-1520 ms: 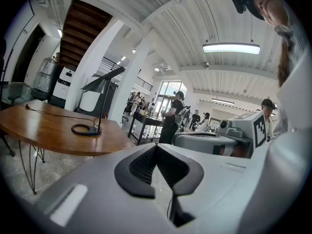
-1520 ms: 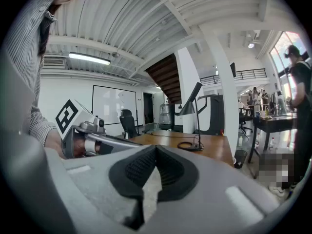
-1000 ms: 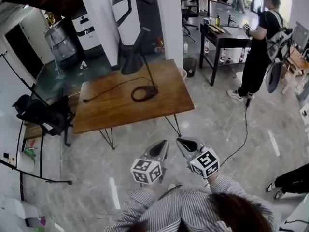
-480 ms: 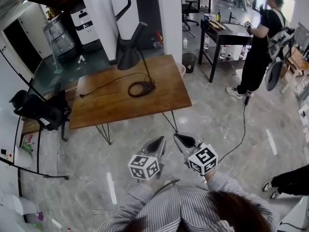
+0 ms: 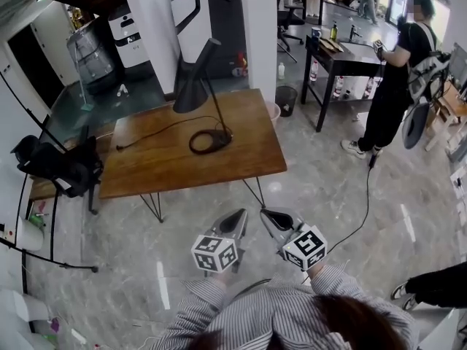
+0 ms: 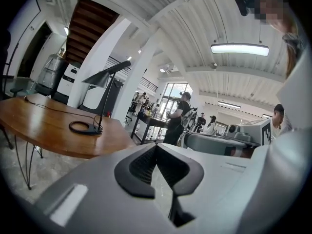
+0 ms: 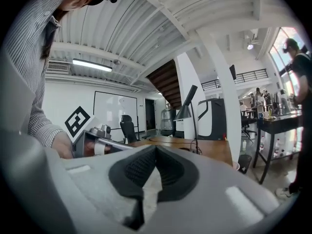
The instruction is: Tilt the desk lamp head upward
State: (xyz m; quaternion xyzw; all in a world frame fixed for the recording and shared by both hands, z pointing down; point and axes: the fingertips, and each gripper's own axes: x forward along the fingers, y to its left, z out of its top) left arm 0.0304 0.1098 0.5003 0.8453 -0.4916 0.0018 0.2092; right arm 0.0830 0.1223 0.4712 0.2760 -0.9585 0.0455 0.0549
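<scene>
Desk lamp (image 5: 193, 86) is well apart from my left tool (image 5: 235, 223) and right tool (image 5: 275, 221). Both are clenched empty and held side by side close before my chest, tips pointing toward the wooden desk (image 5: 175, 170). The lamp stands on it, angled downward.

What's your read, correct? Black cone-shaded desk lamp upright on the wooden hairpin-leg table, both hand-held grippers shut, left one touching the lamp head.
No. The left hand-held gripper touches nothing: the head view shows it over the floor, well short of the wooden hairpin-leg table and the black cone-shaded desk lamp. Rest holds: lamp upright on the table, right hand-held gripper shut too.
</scene>
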